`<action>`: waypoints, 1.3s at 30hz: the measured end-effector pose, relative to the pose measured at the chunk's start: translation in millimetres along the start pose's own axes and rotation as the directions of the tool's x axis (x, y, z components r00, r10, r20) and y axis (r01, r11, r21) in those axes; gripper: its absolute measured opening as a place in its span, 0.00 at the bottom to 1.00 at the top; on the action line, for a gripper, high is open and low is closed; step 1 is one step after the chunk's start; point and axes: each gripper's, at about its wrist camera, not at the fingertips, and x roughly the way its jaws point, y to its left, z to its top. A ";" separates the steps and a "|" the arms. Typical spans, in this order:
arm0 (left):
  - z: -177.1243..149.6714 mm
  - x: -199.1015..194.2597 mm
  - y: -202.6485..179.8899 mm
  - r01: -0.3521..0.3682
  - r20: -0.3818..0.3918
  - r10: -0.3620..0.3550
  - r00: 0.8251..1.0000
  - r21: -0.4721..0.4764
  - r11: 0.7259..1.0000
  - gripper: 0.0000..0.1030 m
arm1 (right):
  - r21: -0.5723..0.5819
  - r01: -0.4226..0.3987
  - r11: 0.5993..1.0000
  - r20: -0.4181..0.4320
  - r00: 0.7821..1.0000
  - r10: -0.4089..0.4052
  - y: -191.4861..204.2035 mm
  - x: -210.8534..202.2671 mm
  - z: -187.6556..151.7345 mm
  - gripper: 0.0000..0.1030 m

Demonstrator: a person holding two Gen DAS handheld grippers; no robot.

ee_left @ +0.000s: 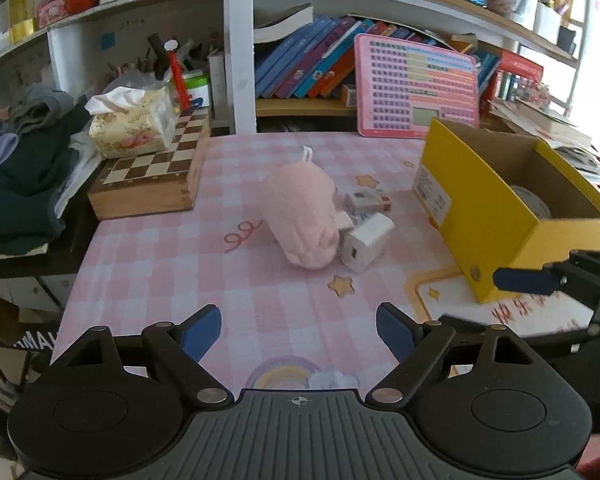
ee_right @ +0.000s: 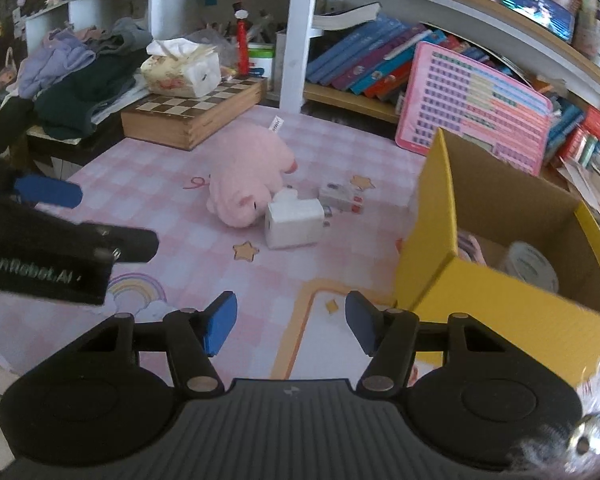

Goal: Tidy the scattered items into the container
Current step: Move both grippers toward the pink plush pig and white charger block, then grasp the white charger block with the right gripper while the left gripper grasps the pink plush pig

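Note:
A pink plush pig [ee_left: 300, 218] [ee_right: 248, 178] lies on its side in the middle of the pink checked tablecloth. Touching it on the right is a white charger block [ee_left: 366, 242] [ee_right: 294, 224], and just behind that a small white box with red print [ee_left: 368, 200] [ee_right: 342, 196]. The yellow cardboard box [ee_left: 480, 216] [ee_right: 428, 216] stands open at the right, with a roll of tape [ee_left: 532, 202] [ee_right: 532, 266] inside. My left gripper [ee_left: 299, 334] is open and empty, short of the pig. My right gripper [ee_right: 291, 326] is open and empty beside the box's near corner.
A wooden chessboard case [ee_left: 152, 176] [ee_right: 196, 110] with a tissue pack [ee_left: 132, 124] on it sits at the back left, beside piled clothes [ee_left: 24, 184]. A pink chart board [ee_left: 418, 86] [ee_right: 476, 108] leans on bookshelves behind. The other gripper's finger [ee_left: 528, 280] [ee_right: 48, 192] shows in each view.

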 end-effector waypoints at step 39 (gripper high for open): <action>78.0 142.2 31.8 0.098 -0.103 -0.118 0.988 -0.179 0.979 0.47 | -0.015 0.039 0.999 -0.050 0.998 -0.040 6.9 133.8 58.3 0.54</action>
